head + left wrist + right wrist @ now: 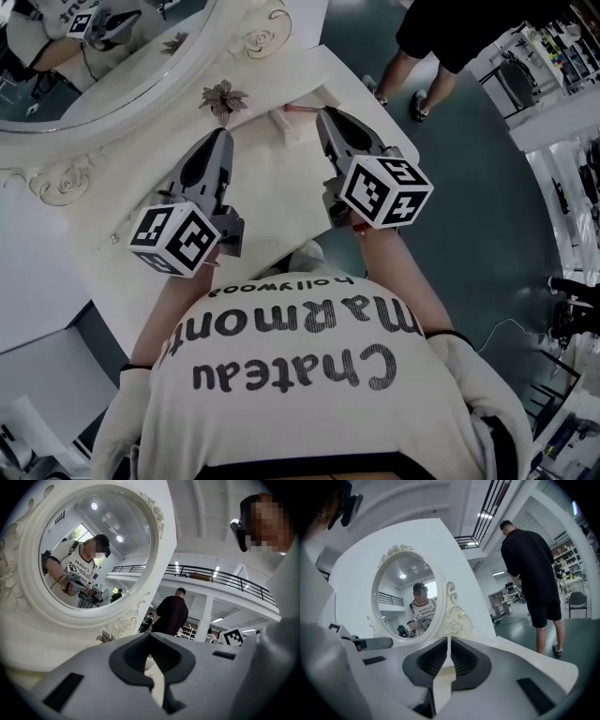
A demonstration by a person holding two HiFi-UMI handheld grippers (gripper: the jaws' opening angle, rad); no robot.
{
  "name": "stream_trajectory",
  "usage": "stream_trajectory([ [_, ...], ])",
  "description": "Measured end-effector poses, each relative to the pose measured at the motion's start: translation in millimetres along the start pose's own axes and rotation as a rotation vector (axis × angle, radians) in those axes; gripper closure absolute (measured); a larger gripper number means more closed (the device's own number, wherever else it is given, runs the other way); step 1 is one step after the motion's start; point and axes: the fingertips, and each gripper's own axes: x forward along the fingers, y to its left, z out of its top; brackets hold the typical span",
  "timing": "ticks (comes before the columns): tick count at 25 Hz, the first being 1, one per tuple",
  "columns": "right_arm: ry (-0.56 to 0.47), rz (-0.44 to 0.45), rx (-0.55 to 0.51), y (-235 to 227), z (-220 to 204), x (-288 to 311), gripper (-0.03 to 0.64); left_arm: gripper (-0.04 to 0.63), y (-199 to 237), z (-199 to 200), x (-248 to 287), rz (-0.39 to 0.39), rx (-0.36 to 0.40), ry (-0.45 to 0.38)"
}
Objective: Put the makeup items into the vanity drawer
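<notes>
Both grippers hover over the white vanity top point(272, 202) and point at the oval mirror point(141, 89). My left gripper point(223, 136) is shut, with nothing between its jaws; in its own view the left gripper point(151, 653) faces the mirror frame point(161, 550). My right gripper point(325, 115) is shut and empty too, and the right gripper point(448, 648) shows only a thin slit. A small cream item with a pink end point(289, 120) lies between the two tips near the mirror. A grey tube with a dark red end point(370, 643) lies to the left. No drawer shows.
A dried flower ornament point(223, 96) sits at the mirror's base. A person in dark clothes point(441, 42) stands on the green floor beyond the vanity's right edge point(375, 94). Shelving and equipment point(553, 56) line the far right.
</notes>
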Motion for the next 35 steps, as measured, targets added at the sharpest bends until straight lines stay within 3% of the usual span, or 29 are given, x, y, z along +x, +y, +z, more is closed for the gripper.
stream_trajectory([
  [3, -0.038, -0.042, -0.003, -4, 0, -12, 0.574, 0.588, -2, 0, -4, -0.016, -0.001, 0.0],
  [9, -0.021, -0.1, -0.014, -8, -12, -23, 0.577, 0.588, -6, -1, -9, -0.044, 0.006, 0.005],
  [35, 0.025, -0.137, -0.038, -7, -28, -25, 0.578, 0.588, -3, -4, -14, -0.052, -0.013, 0.005],
])
